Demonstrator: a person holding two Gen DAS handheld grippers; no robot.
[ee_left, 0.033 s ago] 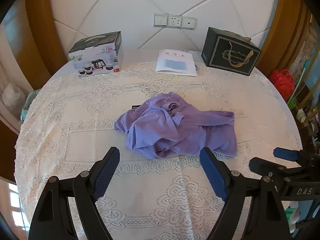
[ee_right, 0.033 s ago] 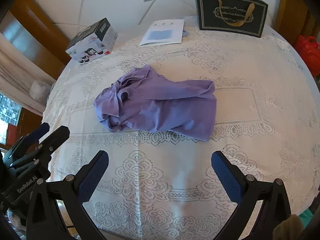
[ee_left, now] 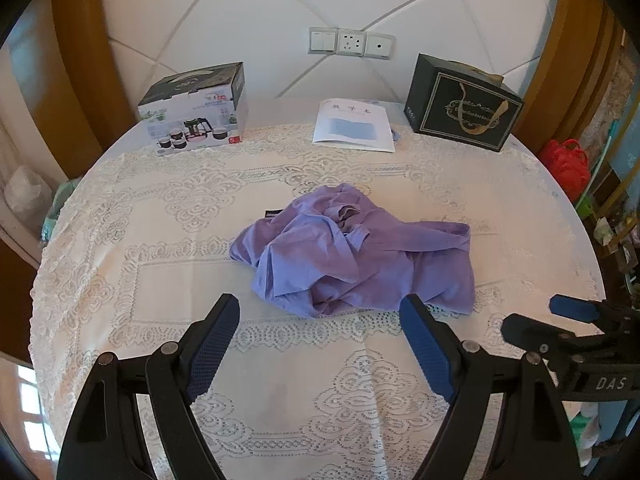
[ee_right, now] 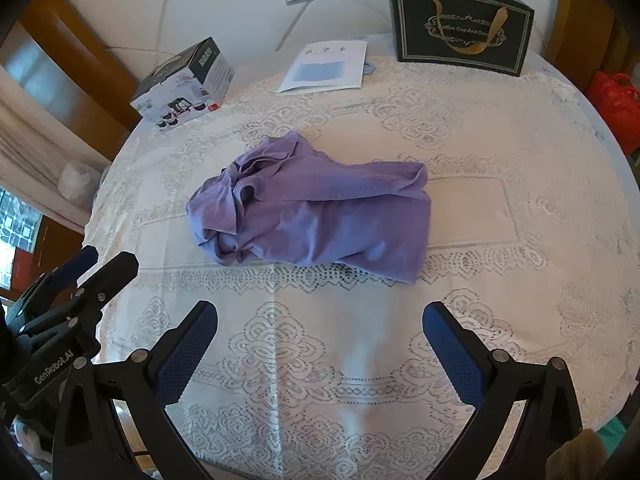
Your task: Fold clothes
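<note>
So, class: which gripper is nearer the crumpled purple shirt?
Left. The left gripper hovers open at the purple shirt's near edge; the right gripper, also open, hangs farther back over bare lace tablecloth.

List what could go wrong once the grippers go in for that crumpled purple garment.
1. The purple garment lies bunched in overlapping folds, so an open left gripper or right gripper may pinch several layers, not one edge.
2. The lace tablecloth beneath could get pinched and dragged, shifting the booklet.
</note>
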